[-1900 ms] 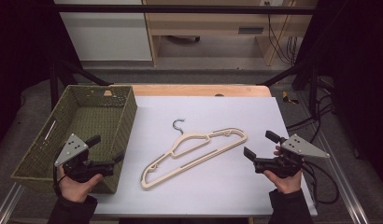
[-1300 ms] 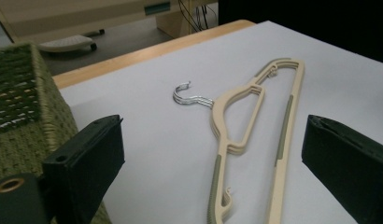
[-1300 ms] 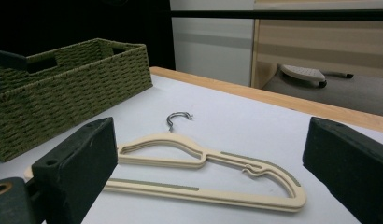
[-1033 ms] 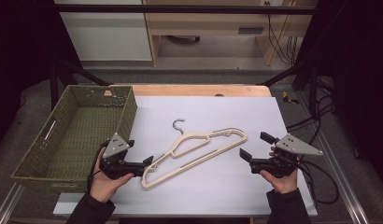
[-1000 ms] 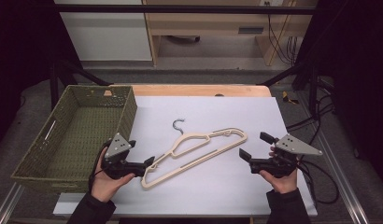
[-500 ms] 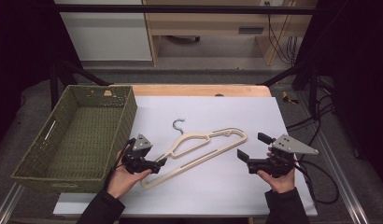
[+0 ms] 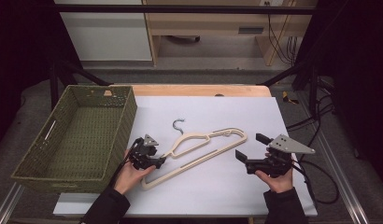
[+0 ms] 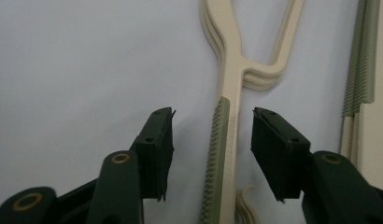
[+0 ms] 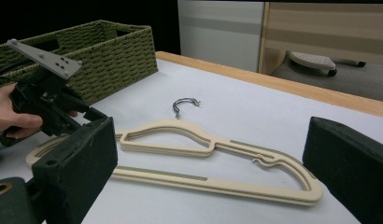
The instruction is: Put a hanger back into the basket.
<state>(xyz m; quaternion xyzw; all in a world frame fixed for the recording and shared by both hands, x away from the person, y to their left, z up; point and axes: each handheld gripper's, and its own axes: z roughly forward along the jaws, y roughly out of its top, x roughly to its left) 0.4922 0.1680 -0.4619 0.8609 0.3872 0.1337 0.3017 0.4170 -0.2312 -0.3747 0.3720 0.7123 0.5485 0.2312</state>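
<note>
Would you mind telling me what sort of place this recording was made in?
Probably a lab or workshop bench set up for recording: a white-covered table inside a dark metal frame, cables trailing over its edge, and a hand-held left gripper working a hanger.

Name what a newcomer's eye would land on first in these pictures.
The cream hanger lies mid-table on the white sheet. The left gripper straddles its shoulder bar, jaws just closing, pads not touching. A green basket sits on the left.

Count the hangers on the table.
1: the hanger lies right of the basket. Its edges look layered, so more could be stacked.
</note>
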